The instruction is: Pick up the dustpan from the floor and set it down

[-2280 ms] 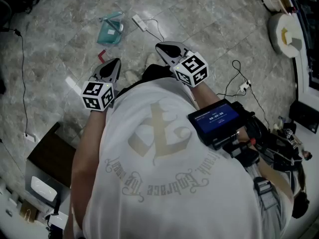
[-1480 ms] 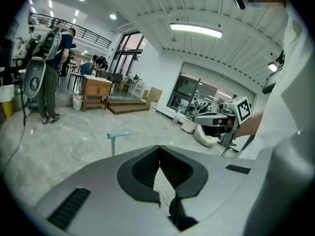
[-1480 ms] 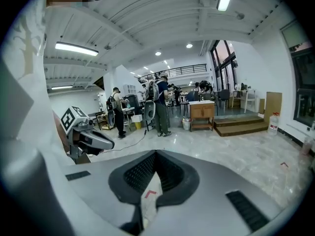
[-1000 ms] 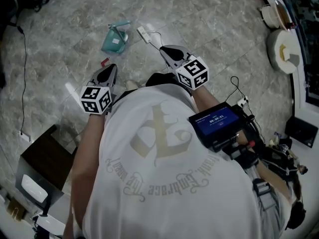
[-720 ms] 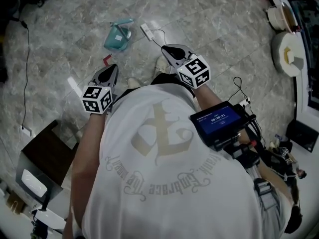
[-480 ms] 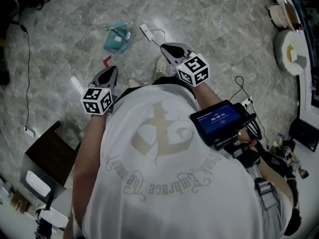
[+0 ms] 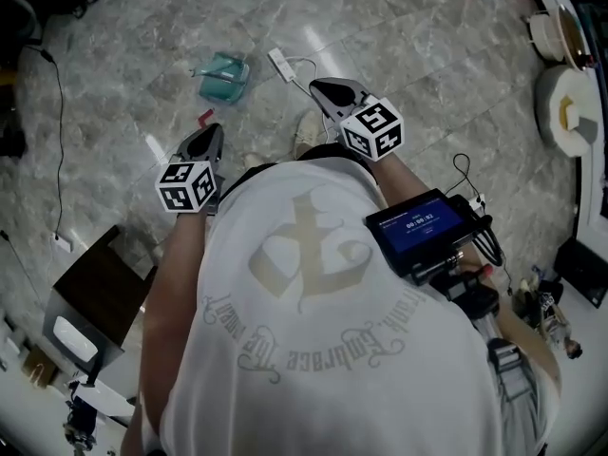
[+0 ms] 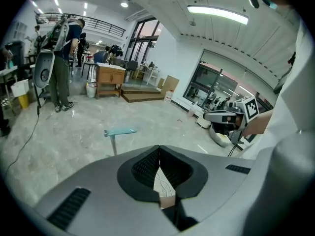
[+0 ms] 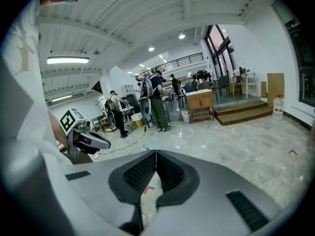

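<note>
My left gripper (image 7: 210, 133) hangs left of the teal dustpan (image 7: 224, 76) and nearer me, jaws pressed together on nothing. The dustpan lies on the marble floor (image 7: 427, 46), untouched. My right gripper (image 7: 330, 89), right of the dustpan, is likewise closed and empty.

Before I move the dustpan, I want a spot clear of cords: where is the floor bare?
Bare floor lies between the white power strip and the round white containers, and between the black cord and the dustpan. Crowded: around the strip and the red scrap beside the dustpan.
</note>
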`<move>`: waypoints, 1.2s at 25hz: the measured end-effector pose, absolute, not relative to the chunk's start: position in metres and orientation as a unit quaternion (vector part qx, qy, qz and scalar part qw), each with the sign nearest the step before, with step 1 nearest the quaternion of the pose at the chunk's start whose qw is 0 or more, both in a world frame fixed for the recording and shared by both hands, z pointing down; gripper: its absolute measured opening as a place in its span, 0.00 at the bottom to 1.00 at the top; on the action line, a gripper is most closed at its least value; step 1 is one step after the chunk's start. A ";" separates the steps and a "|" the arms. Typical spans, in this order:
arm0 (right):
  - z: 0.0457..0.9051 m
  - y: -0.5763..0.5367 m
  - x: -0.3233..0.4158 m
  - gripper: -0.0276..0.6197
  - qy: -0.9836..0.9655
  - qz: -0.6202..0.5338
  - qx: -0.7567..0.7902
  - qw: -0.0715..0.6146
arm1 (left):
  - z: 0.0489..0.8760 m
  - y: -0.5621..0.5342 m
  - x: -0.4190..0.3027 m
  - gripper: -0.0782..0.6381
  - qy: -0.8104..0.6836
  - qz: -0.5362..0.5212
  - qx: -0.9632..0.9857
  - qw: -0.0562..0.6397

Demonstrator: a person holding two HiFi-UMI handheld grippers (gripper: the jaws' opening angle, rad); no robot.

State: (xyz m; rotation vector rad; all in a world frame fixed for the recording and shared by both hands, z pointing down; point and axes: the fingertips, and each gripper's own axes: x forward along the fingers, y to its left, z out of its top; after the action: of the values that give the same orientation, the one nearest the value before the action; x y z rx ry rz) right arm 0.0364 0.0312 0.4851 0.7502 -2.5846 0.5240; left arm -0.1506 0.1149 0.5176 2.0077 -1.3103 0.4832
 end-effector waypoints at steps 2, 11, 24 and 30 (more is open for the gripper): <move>0.486 0.018 0.040 0.07 -0.926 0.188 0.261 0.197 | 0.517 0.105 -0.148 0.13 -0.516 0.182 0.761 0.349; 0.503 -0.060 0.082 0.07 -0.936 0.210 0.210 0.189 | 0.533 0.030 -0.127 0.13 -0.597 0.145 0.663 0.428; 0.534 -0.097 0.047 0.07 -0.936 0.224 0.143 0.230 | 0.577 -0.020 -0.189 0.13 -0.657 0.061 0.527 0.535; 0.542 -0.102 0.046 0.07 -0.929 0.234 0.150 0.245 | 0.598 -0.033 -0.203 0.28 -0.666 -0.008 0.463 0.585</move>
State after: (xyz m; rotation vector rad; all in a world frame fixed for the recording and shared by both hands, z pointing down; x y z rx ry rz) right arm 0.0464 -0.1016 0.5417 0.4091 -2.5359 0.6392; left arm -0.2030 -0.0331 0.5975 1.0805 -1.5524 -0.0176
